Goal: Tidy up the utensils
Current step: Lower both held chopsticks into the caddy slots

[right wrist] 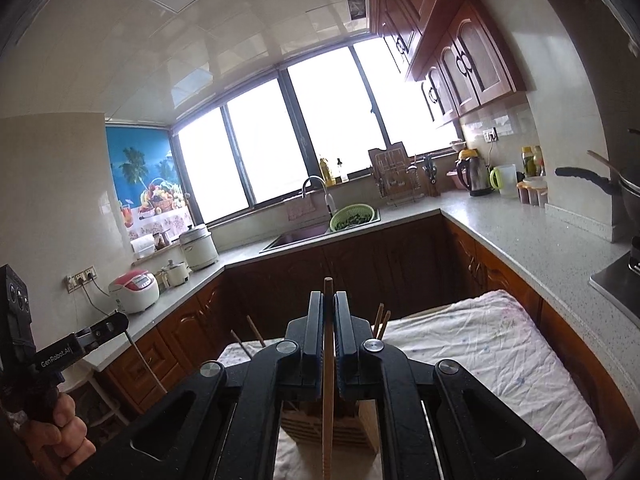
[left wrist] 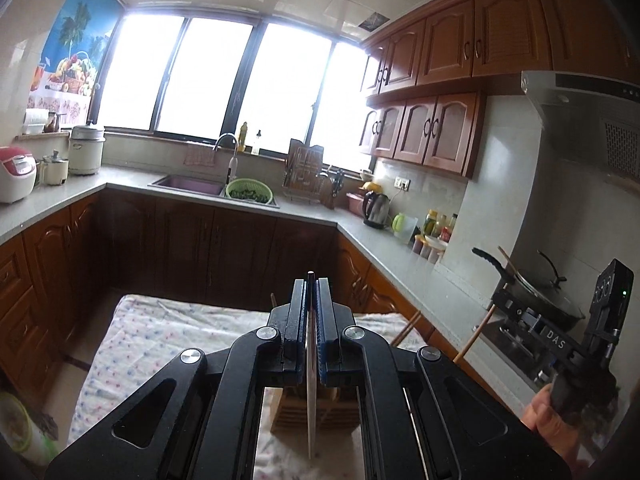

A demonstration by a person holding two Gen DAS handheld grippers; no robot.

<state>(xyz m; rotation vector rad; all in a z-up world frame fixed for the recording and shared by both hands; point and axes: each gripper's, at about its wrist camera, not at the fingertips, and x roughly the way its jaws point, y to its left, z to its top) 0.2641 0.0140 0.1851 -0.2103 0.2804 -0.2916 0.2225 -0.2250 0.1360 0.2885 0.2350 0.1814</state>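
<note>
A wooden holder (right wrist: 328,428) stands on the cloth-covered table (right wrist: 480,352), with chopsticks (right wrist: 380,320) behind it.

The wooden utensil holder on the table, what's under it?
The wooden holder stands on a floral cloth that covers the table; the table's surface is hidden.

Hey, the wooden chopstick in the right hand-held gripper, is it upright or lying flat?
Upright. The wooden chopstick runs vertically between the shut jaws of the right hand-held gripper, its tip poking above them, over the wooden holder.
</note>
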